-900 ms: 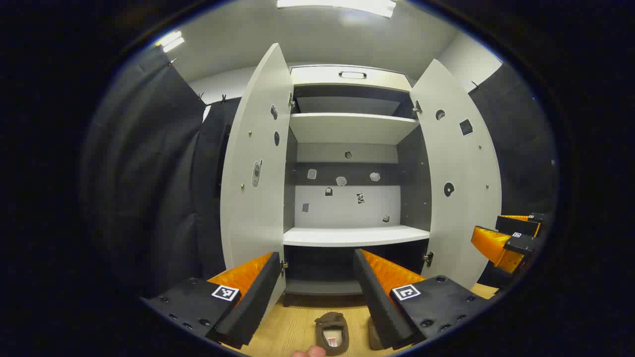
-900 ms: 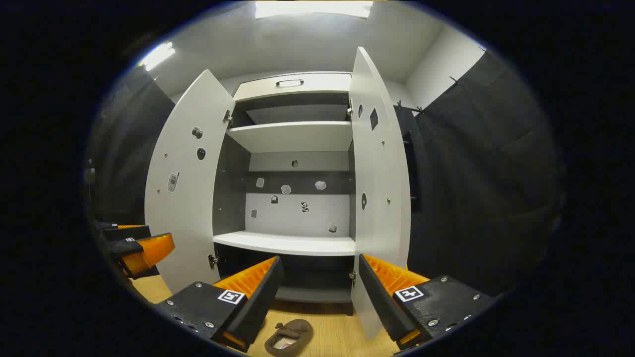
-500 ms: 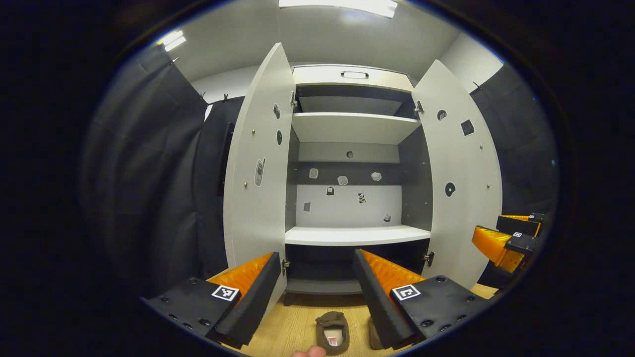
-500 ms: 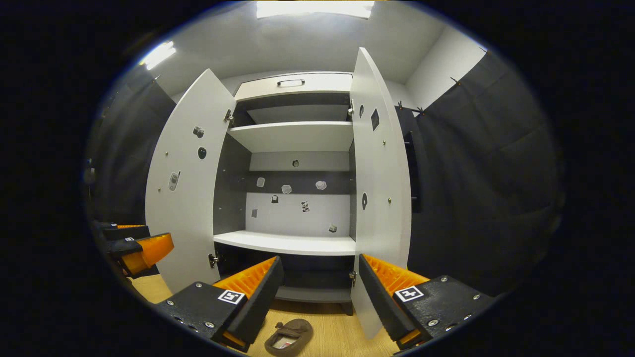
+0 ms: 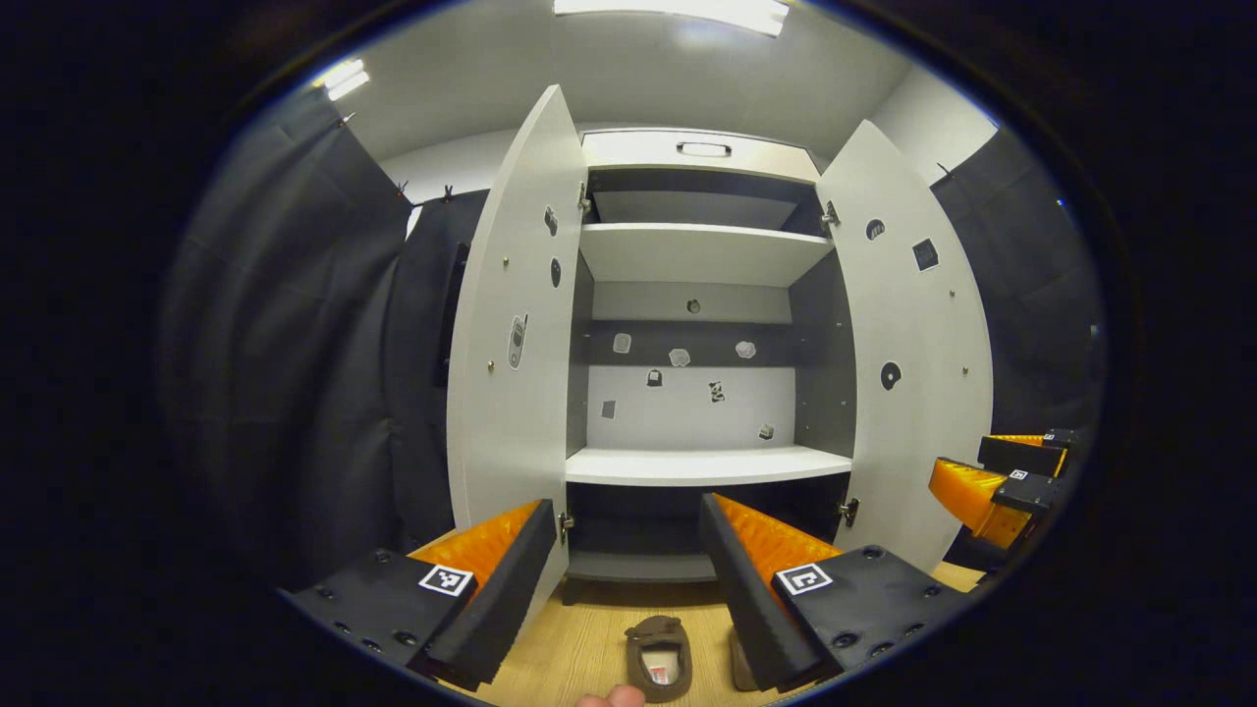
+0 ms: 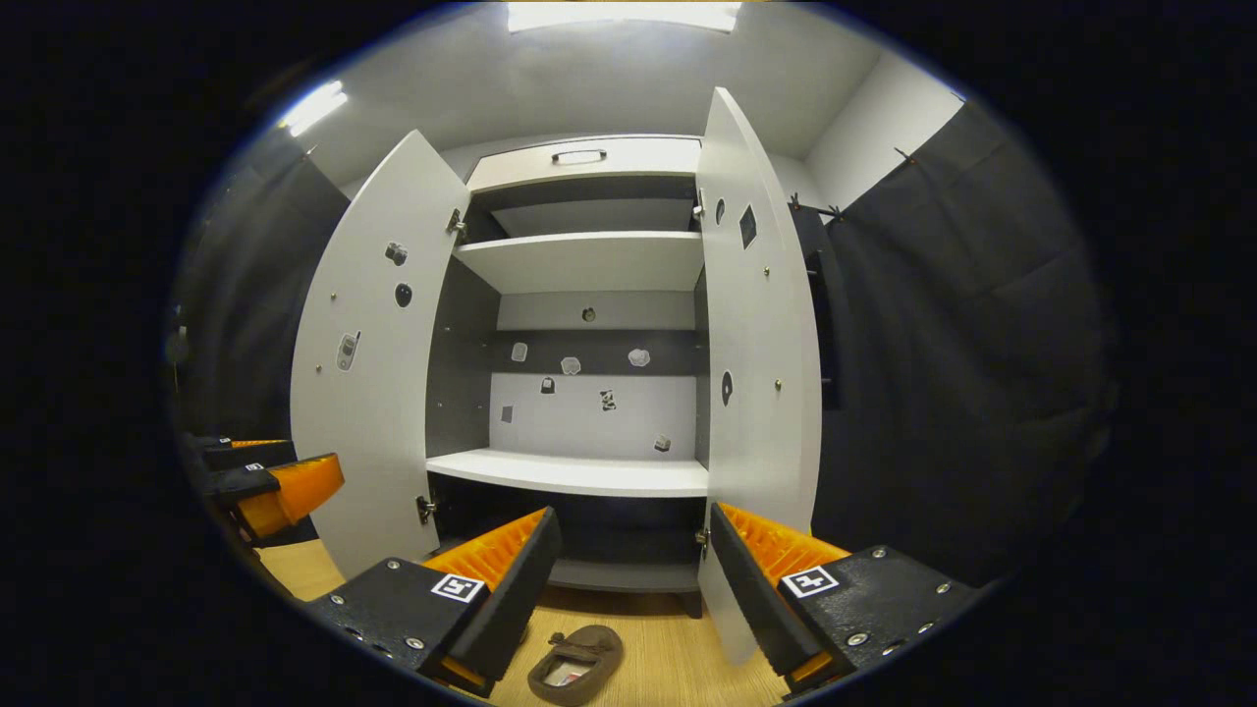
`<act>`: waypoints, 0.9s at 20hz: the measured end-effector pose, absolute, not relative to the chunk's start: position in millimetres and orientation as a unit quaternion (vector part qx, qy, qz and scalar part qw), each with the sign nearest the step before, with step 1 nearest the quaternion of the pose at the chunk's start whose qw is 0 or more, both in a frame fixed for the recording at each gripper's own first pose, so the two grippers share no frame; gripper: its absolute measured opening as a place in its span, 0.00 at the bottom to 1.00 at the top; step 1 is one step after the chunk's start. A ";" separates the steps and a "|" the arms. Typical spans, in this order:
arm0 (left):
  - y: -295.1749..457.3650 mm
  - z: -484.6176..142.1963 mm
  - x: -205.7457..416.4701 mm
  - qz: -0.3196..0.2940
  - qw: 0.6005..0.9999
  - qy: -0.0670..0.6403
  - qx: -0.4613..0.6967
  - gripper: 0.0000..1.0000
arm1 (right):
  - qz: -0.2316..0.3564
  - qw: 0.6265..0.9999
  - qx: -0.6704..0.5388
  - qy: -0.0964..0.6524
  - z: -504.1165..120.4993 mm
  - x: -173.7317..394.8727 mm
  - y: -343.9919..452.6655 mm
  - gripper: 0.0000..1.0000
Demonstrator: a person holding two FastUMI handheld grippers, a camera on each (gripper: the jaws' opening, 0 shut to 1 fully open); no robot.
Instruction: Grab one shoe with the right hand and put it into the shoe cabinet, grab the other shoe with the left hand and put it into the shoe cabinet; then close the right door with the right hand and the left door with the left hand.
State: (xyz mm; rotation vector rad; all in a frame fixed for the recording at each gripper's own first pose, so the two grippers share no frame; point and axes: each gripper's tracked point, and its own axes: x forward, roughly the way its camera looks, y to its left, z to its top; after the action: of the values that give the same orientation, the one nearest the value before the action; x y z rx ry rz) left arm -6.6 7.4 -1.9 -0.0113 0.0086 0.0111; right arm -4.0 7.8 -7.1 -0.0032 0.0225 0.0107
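Observation:
The white shoe cabinet (image 5: 707,464) stands ahead with its left door (image 5: 516,324) and right door (image 5: 908,344) swung open. A brown shoe (image 5: 658,658) lies on the wooden floor in front of it. A second shoe (image 5: 738,666) peeks out behind one finger. My left gripper (image 5: 626,511) hovers open above them, holding nothing. In the right gripper view, the brown shoe (image 6: 576,663) lies low between the fingers of my right gripper (image 6: 633,518), which is open and empty. The cabinet's shelf (image 6: 574,474) is bare.
Black cloth walls flank the cabinet on both sides. The right gripper (image 5: 1002,481) shows at the right edge of the left gripper view, and the left gripper (image 6: 265,476) at the left edge of the right gripper view. A person's fingertip (image 5: 611,697) pokes in at the bottom.
The right gripper has tipped slightly downward, so the shoe and floor sit a little higher in its view. The left gripper has barely shifted. Both stay open.

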 end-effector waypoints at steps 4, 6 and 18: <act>9.3 -3.6 -8.0 0.008 1.000 0.007 -0.006 0.96 | 0.005 1.000 -0.003 0.008 -4.2 -3.3 8.8 0.94; 10.9 -6.0 -8.2 0.010 1.000 0.012 -0.009 0.96 | 0.007 1.000 -0.007 0.019 -8.6 0.5 10.0 0.94; 10.9 -2.6 -10.9 0.011 1.000 0.010 -0.008 0.96 | 0.013 0.996 -0.016 0.084 -74.1 49.2 17.3 0.94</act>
State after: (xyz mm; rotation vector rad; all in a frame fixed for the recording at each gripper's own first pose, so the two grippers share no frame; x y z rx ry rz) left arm -10.9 10.9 -2.6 -0.0164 0.0197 0.0223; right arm 49.2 17.3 -74.1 -0.0312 0.1683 0.0261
